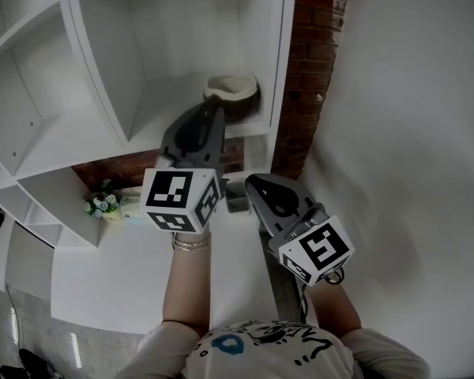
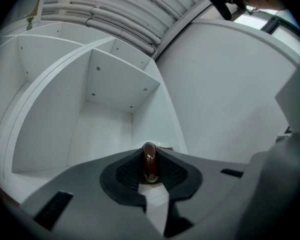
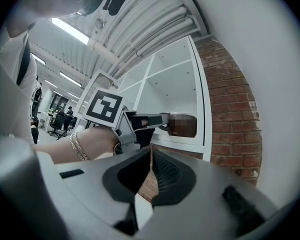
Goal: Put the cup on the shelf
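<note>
A brown cup [image 1: 231, 95] with a pale inside is in a compartment of the white shelf [image 1: 103, 125], near the board's front edge. I cannot tell whether it rests on the board. My left gripper [image 1: 219, 110] reaches up to it and is shut on the cup's handle [image 2: 149, 160], a glossy brown loop pinched between the pads. From the right gripper view the cup [image 3: 183, 125] hangs at the tip of the left gripper [image 3: 157, 121], level with the shelf board. My right gripper [image 1: 253, 182] hangs lower, below the shelf, its jaws [image 3: 151, 159] shut on nothing.
A brick pillar [image 1: 312, 61] runs down the shelf's right side, with a white wall [image 1: 411, 133] beyond. Below the shelf, a white table [image 1: 134, 279] carries a small bunch of flowers [image 1: 104, 204] and a small grey box [image 1: 237, 196].
</note>
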